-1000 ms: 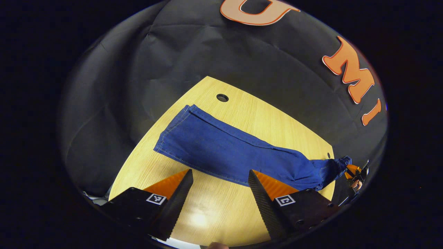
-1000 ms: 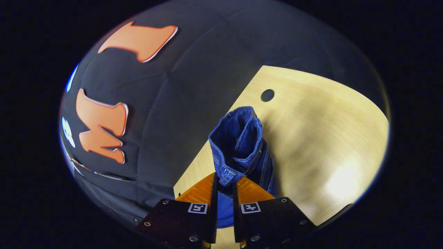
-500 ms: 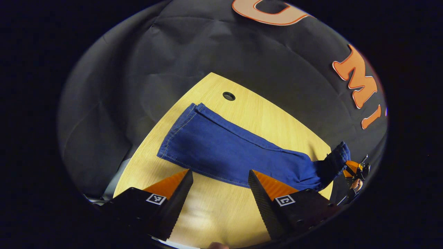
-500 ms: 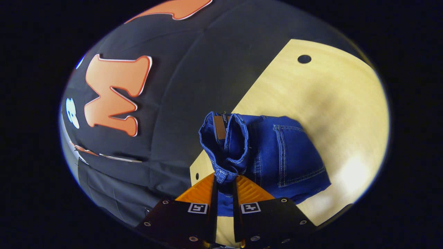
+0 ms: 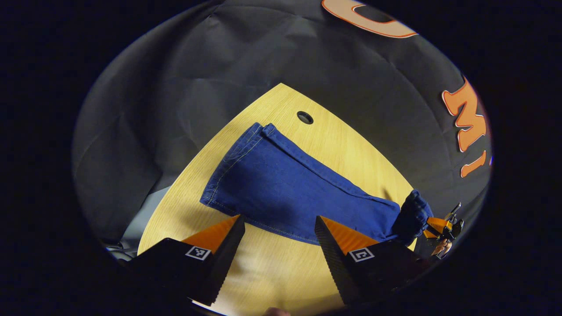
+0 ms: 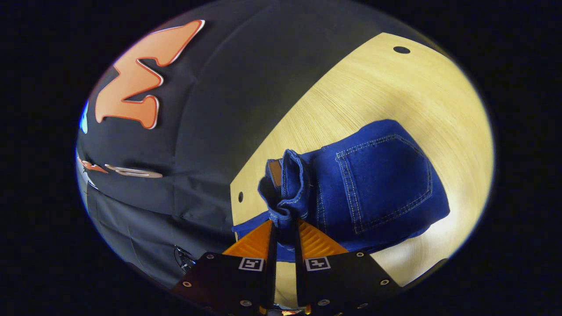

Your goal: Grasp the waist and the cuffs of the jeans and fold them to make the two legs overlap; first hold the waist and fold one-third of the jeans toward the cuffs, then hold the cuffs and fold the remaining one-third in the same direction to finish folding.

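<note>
The jeans (image 5: 303, 193) lie lengthwise on the tabletop (image 5: 281, 272), and the two legs already seem to overlap, so the first part of the task looks done. The cuffs (image 5: 239, 151) rest flat at the far end, ahead of the left claw (image 5: 279, 245) and a little to its left side, near a round hole (image 5: 304, 117) in the wood.

The left claw is wide apart and holds nothing; it hangs above bare tabletop just in front of the near edge of the trouser leg, without touching the cloth.

The right claw (image 6: 283, 235) has its two fingers pressed together on the waist (image 6: 287, 184), which stands up bunched just ahead of the tips (a brown patch shows inside the band). To the right of this claw, the seat part with the back pocket (image 6: 386, 184) hangs sloped down to the tabletop, so the waist is lifted, not lying. In the left gripper view the same claw (image 5: 441, 226) appears far to the right, at the raised end of the jeans.

In my judgement the fold of the waist third toward the cuffs is only starting: the waist is gripped and raised but not yet carried over the legs. After this, the cuff third remains to be folded the same direction, probably work for the free left claw.
</note>
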Demonstrator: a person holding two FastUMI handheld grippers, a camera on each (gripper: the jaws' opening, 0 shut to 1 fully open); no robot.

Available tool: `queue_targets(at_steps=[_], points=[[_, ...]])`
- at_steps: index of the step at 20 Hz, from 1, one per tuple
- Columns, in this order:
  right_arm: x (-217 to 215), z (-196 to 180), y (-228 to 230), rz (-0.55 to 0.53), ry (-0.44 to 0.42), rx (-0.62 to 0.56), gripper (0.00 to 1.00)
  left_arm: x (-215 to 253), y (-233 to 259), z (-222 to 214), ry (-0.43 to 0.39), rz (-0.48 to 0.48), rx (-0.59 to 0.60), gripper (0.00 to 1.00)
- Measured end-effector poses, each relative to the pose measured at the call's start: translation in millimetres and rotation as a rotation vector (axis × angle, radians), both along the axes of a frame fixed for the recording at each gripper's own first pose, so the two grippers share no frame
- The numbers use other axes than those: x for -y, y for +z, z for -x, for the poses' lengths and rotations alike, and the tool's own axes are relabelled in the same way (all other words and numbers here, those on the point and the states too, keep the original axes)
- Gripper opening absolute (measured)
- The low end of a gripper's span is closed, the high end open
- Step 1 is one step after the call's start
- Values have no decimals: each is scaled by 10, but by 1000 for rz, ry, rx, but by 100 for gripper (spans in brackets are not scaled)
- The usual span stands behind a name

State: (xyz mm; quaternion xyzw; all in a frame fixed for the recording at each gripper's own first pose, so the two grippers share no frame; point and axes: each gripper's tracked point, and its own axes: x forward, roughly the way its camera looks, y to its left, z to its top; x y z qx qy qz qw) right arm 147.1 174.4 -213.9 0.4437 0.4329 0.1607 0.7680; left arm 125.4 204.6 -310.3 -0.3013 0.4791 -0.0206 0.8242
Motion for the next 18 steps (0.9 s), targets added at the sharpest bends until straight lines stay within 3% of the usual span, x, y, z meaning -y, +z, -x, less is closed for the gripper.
queue_targets(at_steps=[1,2,5,6,8,9,12,14,18], points=[[-29,8,-73,23,4,-14,20,-33,-60,-23,3,-1,-11,100],[-94,15,-124,36,11,-19,20,-76,-124,-52,9,-5,-20,98],[-183,79,-85,19,20,-20,65,-206,-300,-121,42,0,-37,98],[-176,59,-120,42,12,-11,55,-274,-352,-128,59,3,-43,98],[-115,102,-149,73,0,-12,81,-456,-399,-133,99,16,-61,98],[-90,101,-132,87,-4,-11,86,-536,-405,-127,123,28,-64,98],[-11,136,-49,103,-22,8,87,-795,-535,-220,173,65,-75,98],[38,167,16,111,-33,20,87,-839,-555,-404,166,87,-45,98],[108,232,161,109,-54,40,88,-672,-559,-663,83,118,-10,97]])
